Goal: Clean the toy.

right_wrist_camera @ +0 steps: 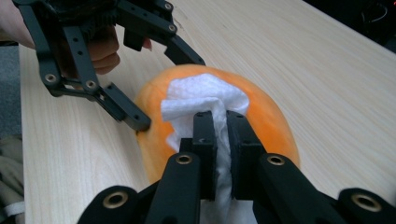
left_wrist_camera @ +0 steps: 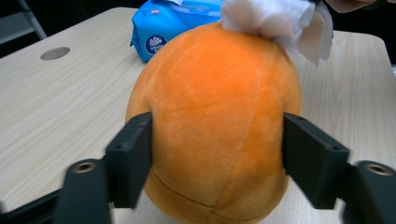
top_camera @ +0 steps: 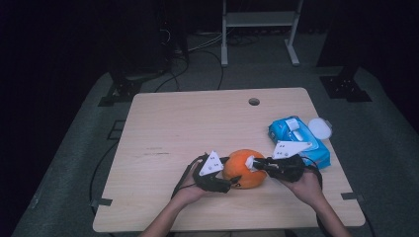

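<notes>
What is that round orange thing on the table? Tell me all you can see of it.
The orange plush ball looks soft and fuzzy, with stitched seams dividing it into panels. It sits on the wooden table, toward the person's edge, near a blue wipes pack. The left gripper clasps its two sides, and the right gripper presses a white tissue onto its top.

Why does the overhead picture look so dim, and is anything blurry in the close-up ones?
High view: only the table catches light, the room around it is nearly black. Left gripper view: bright and even, the orange plush ball sharp, the near jaws soft. Right gripper view: the white wipe is crisp, the table's far end blurs.
</notes>
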Motion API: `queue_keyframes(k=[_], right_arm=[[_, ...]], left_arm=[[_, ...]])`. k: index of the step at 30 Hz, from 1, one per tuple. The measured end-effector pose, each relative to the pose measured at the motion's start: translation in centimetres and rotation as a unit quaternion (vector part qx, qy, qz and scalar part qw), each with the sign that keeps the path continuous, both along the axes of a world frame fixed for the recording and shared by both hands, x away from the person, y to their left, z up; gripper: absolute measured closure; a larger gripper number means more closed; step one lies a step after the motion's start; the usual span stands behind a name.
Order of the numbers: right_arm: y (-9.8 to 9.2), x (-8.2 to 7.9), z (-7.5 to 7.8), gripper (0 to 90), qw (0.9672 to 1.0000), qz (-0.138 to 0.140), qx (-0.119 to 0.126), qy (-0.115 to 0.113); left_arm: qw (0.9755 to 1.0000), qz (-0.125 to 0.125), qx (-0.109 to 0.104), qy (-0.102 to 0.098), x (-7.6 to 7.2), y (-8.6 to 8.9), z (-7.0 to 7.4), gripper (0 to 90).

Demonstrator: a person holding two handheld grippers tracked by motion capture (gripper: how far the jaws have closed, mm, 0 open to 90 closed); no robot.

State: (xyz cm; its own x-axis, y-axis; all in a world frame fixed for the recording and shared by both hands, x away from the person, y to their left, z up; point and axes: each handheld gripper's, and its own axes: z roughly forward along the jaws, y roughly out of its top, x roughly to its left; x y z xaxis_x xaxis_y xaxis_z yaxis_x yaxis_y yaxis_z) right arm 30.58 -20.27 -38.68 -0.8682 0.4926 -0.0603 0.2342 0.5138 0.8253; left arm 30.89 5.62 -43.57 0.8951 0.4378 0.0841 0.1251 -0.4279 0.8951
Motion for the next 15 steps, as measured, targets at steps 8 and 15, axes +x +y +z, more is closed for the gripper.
queue_keyframes(k=[8,15], right_arm=[[3.3,-1.5,0.7,82.5,0.9985,0.048,-0.015,-0.024],[-0.4,-0.2,0.5,82.5,0.9998,-0.012,-0.011,-0.014]], left_arm=[[0.9979,-0.026,0.042,-0.041,-1.6,-1.3,0.9,33.5],[0.9994,-0.019,0.025,-0.015,-0.7,-0.3,0.2,31.4]])
